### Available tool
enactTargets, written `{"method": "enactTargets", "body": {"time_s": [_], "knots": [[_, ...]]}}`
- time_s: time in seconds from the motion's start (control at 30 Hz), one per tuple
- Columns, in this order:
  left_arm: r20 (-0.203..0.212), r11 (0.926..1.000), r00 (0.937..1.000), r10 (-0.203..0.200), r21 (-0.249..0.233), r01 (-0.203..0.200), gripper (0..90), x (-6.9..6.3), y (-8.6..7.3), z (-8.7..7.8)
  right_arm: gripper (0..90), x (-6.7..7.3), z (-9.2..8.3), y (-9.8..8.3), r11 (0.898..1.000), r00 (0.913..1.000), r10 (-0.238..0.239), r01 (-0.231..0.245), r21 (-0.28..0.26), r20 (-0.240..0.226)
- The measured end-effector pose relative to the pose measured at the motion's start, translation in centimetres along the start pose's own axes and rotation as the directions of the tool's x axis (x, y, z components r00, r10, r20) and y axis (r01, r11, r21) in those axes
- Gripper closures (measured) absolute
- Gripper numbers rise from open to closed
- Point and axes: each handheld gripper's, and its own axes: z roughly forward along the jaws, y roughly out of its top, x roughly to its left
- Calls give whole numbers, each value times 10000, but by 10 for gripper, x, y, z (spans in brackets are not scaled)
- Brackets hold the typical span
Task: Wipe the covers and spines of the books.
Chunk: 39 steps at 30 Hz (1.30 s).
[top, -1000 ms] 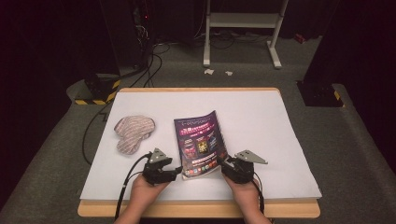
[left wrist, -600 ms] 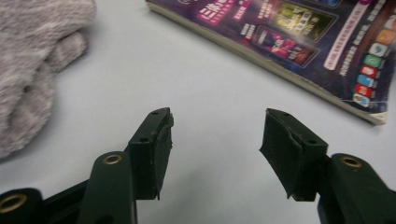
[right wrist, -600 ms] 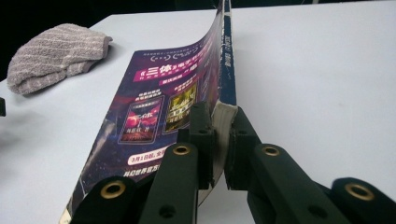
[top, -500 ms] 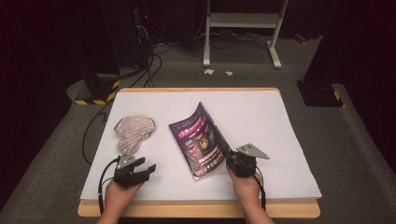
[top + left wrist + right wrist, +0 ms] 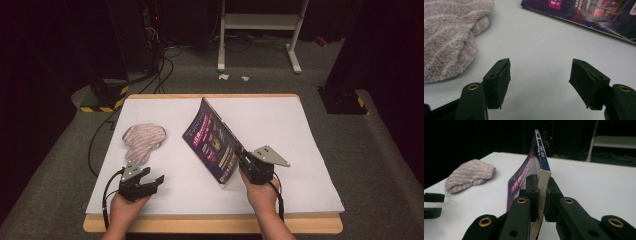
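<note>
Now the right gripper (image 5: 246, 161) pinches the magazine (image 5: 212, 140) by its near edge, tilting it up off the table (image 5: 300, 150). The left gripper (image 5: 150, 181), jaws just opening with nothing between, rests near the towel (image 5: 142, 140).

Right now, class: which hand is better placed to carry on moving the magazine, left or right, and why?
Right. The right gripper is shut on the magazine, tilting it up off the table. The left gripper sits apart near the towel, jaws open on nothing.
</note>
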Motion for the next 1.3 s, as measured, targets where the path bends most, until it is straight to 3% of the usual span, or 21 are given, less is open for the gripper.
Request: {"method": "enactTargets", "body": {"time_s": [0.23,0.43,0.73,0.87,1.17,1.3], "knots": [[-23,9998,10000,-28,-195,28,325,0,0,-2,848,-6,-8,13,9985,9996,-53,68,-536,273],[-54,9996,10000,-12,-271,11,325,-1,0,-3,847,-24,-19,22,9955,9958,182,-98,-938,896],[-45,9996,10000,11,-274,-13,328,-1,0,-3,847,-57,-38,34,9879,9749,590,-262,-1527,2147],[-24,9997,10000,22,-248,-23,328,-2,0,-1,846,-52,-33,26,9928,9687,173,127,-1192,2476],[6,9998,10000,31,-211,-31,330,-1,0,-1,845,-22,-9,7,9965,9879,-100,227,-807,1547],[20,9998,10000,2,-221,-2,331,-1,0,-1,845,-7,6,1,9984,9922,-297,353,-449,1208]]}}
